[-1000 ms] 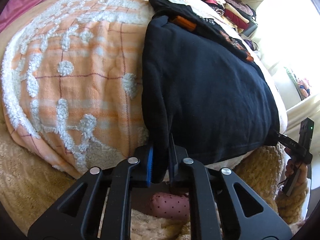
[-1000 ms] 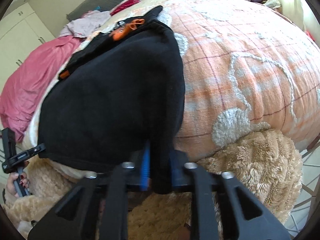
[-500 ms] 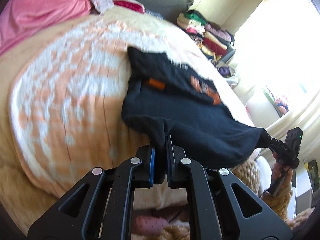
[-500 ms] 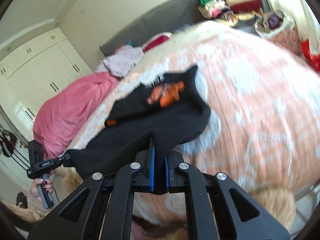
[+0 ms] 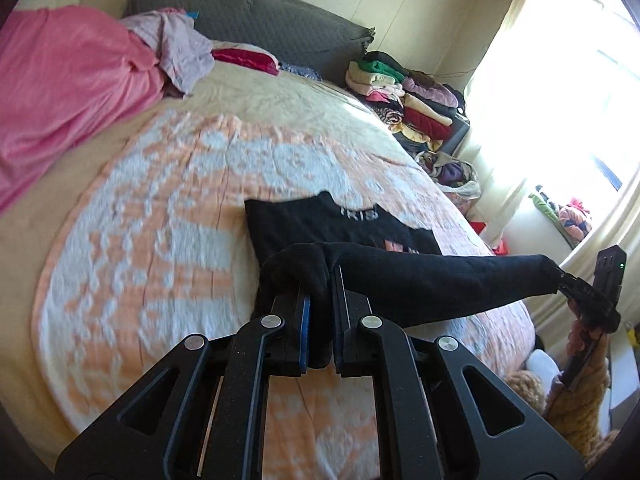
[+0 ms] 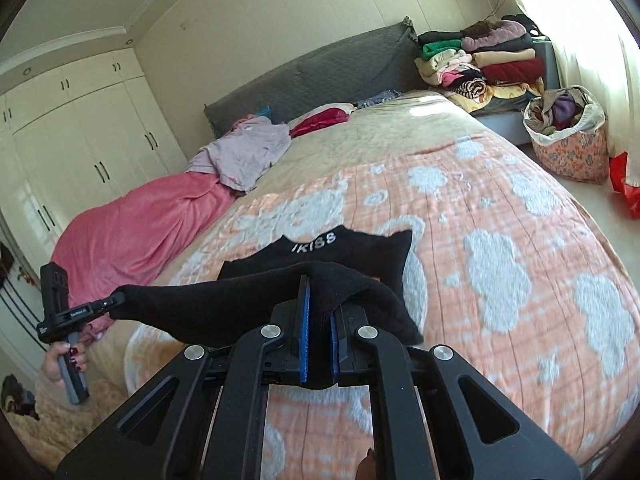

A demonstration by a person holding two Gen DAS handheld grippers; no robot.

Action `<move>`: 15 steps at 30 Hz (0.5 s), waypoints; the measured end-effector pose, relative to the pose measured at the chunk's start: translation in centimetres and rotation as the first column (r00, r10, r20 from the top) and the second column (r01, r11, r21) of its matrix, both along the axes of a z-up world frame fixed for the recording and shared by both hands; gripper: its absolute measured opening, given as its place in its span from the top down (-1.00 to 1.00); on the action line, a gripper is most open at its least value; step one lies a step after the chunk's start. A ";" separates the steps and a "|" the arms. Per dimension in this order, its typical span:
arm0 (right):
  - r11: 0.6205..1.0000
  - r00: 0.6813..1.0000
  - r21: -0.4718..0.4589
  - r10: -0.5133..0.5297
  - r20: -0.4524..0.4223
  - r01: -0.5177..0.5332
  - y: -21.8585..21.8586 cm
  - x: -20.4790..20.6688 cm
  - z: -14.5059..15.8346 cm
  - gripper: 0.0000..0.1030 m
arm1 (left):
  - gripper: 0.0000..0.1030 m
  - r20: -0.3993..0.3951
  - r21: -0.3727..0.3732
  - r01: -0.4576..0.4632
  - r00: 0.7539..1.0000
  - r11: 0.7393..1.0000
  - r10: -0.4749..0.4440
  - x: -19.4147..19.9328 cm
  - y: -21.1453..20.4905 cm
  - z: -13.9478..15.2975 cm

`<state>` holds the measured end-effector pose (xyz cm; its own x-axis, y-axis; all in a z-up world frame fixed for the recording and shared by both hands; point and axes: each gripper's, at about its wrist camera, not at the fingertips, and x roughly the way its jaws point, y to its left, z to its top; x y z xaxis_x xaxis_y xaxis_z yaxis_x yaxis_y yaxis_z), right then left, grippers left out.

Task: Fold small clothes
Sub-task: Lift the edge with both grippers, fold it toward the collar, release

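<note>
The left gripper (image 5: 320, 320) and right gripper (image 6: 318, 340) each pinch a corner of the black garment (image 5: 420, 284), raised over its far half on the bed (image 6: 500, 280), so the fold seems half done.

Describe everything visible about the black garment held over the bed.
The black garment is a small top of soft, knit-looking cloth with white lettering at the neckline and an orange print. Its far part lies flat on the orange-and-white blanket. Its near edge is lifted and stretched into a band, pinched at one end by the left tongs and at the other by the right tongs, both shut on the cloth.
</note>
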<state>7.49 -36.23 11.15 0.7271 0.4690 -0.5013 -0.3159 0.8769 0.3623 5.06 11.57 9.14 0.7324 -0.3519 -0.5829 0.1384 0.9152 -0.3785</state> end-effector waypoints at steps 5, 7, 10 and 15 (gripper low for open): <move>0.999 1.000 -0.038 -0.010 -0.010 0.009 0.4 2.8 0.4 0.87 | 0.95 0.019 0.024 -0.006 1.000 1.000 0.005 2.8 -0.2 1.2; 0.999 1.000 -0.043 -0.014 -0.018 0.013 0.4 3.9 0.6 0.87 | 0.95 0.020 0.029 -0.009 1.000 1.000 0.008 3.9 -0.3 1.5; 0.998 1.000 -0.055 -0.016 -0.023 0.015 0.6 5.3 0.9 0.87 | 0.95 0.026 0.046 -0.017 1.000 0.999 0.016 5.3 -0.5 2.0; 0.997 0.999 -0.076 -0.018 -0.031 0.016 1.1 7.5 1.1 0.87 | 0.95 0.025 0.073 -0.030 0.999 0.997 0.028 7.3 -0.7 2.5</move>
